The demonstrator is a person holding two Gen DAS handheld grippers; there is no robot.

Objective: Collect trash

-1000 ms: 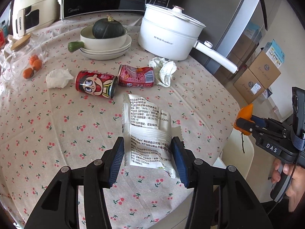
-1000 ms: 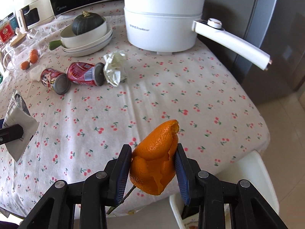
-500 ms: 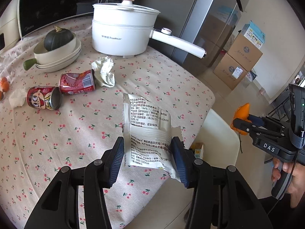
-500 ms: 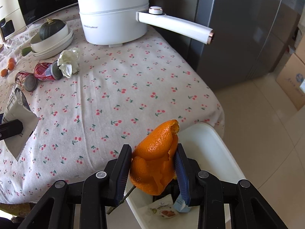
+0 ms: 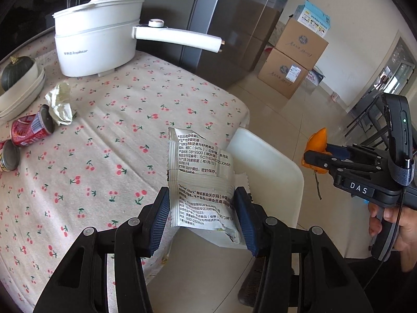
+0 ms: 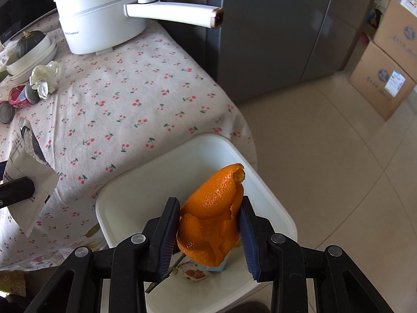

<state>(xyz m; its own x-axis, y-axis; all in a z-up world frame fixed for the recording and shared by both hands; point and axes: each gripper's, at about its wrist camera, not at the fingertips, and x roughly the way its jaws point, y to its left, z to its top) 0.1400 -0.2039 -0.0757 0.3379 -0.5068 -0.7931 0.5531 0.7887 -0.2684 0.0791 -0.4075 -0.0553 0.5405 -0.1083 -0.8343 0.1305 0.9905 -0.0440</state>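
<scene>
While pinching a torn white snack wrapper (image 5: 200, 182) between blue pads, left gripper (image 5: 203, 211) hangs just past the tabletop (image 5: 109, 120) edge, above the near rim of a white trash bin (image 5: 271, 161) on the floor. Jaws pressed onto the wrapper's lower half, upper half standing free and creased. Off to the right, right gripper (image 5: 316, 156) with orange peel (image 5: 316, 140) in its jaws, held by a hand (image 5: 401, 224). Left on the cloth: two red drink cans (image 5: 31, 130), a crumpled paper wad (image 5: 61, 104), beside a white electric pot (image 5: 96, 36) and stacked bowls with a dark squash (image 5: 15, 71).

From the right wrist: right gripper (image 6: 209, 230) clamped on the orange peel (image 6: 212, 214), directly over the trash bin (image 6: 146, 182), some packaging already visible at the bottom. Wrapper (image 6: 24, 172) at far left, over the cloth edge rather than the bin mouth.

Likely risks: a light, floppy wrapper drifting or catching on a pad at release and landing on the floor or the hanging cloth, since it sits near the rim, not the centre; peel stem snagging a jaw; both grippers crowding one opening and knocking together.

Room: open tiled floor to the right of the bin, cardboard boxes (image 6: 383, 78) well apart, fridge (image 6: 273, 26) behind; tabletop edge touching or just beside the bin's left side, cannot tell which.
</scene>
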